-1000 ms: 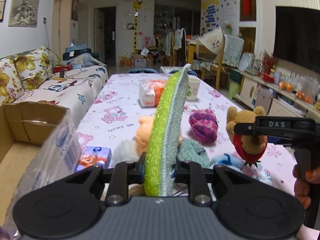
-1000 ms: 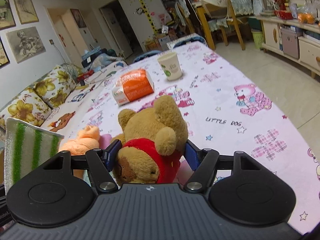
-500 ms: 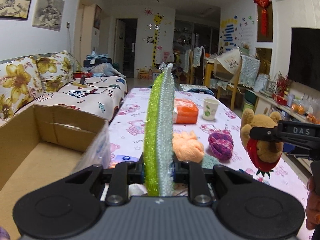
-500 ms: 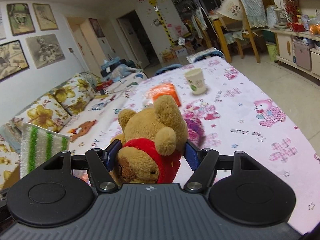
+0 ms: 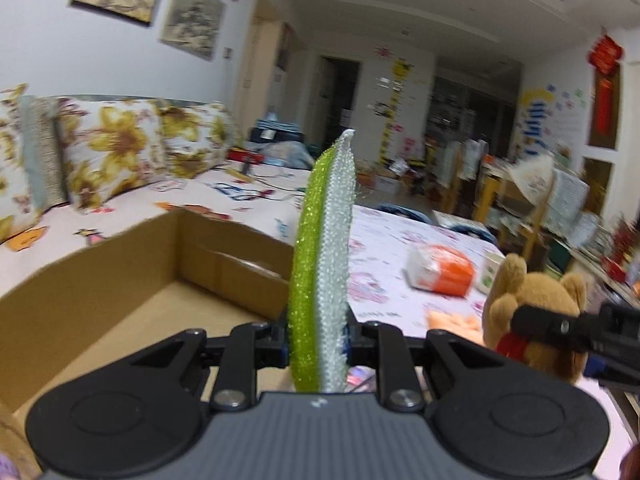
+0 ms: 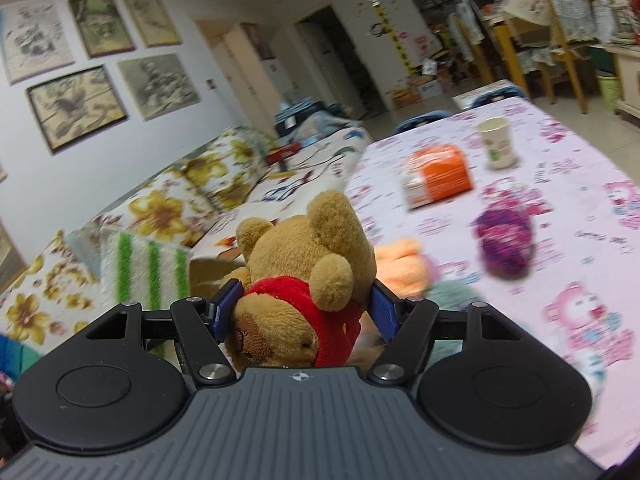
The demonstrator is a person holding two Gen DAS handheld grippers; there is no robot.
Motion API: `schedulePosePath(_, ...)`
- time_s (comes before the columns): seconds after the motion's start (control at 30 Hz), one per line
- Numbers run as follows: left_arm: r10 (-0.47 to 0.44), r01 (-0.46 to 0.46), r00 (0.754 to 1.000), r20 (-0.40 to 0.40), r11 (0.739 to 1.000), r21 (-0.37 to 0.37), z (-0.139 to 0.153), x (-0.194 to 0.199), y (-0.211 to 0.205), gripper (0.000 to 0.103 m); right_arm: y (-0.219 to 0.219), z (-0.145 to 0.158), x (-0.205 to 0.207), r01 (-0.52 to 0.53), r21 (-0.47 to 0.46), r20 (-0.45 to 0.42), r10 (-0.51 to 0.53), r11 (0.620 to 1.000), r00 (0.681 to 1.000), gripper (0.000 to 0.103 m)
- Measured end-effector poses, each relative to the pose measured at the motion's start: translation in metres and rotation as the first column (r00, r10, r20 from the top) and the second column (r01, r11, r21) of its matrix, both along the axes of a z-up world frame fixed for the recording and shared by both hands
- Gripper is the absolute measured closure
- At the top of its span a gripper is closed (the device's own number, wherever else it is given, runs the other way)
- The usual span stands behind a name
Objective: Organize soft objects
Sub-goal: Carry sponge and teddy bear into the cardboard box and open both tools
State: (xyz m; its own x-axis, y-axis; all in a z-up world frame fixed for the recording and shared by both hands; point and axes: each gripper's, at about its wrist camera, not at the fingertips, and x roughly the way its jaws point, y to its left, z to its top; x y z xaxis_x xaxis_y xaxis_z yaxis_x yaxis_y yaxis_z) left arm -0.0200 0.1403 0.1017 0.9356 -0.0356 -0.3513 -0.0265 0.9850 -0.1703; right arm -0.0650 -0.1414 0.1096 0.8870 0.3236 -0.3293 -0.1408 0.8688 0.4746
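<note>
My left gripper [image 5: 318,340] is shut on a green-and-white striped fuzzy cloth [image 5: 322,264], held upright on edge above an open cardboard box [image 5: 120,280]. The cloth also shows in the right wrist view [image 6: 140,272]. My right gripper [image 6: 304,308] is shut on a brown teddy bear in a red shirt [image 6: 308,280], held in the air; the bear also shows in the left wrist view [image 5: 536,300]. An orange plush [image 6: 400,268], a purple knitted ball [image 6: 506,244] and a teal fuzzy item [image 6: 452,296] lie on the table.
The table has a pink cartoon-print cloth [image 6: 580,208]. An orange-and-white pack [image 6: 438,176] and a paper cup [image 6: 496,144] stand farther back. A floral sofa [image 5: 120,160] runs along the left behind the box. Chairs and shelves stand at the far right.
Both grippers have moved left and up with their loads. The cloth now sits over the box's inside, and the bear is closer to the box edge.
</note>
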Motion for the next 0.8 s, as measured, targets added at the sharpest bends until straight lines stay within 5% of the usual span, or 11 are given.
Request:
schedulePosePath(0.53,0.291,-0.298,0.952,-0.092,0.951,-0.077,-0.006,0.002,0.065,0.080,0.061,-0.001,0.085,-0.168,0.039,-0.026,0.169,0.985,0.985,0.014)
schedulePosePath(0.67,0.320,-0.328,0.942,-0.100,0.942,-0.076,-0.007,0.001,0.071,0.080,0.072,0.002,0.092,-0.181,0.020,-0.017,0.181,0.983,0.983,0.001)
schedulePosePath(0.8,0.327,-0.335,0.939,-0.103,0.939,-0.076,-0.008,0.000,0.073,0.070,0.072,0.006,0.074,-0.152,-0.014,0.017,0.152,0.988,0.988,0.002)
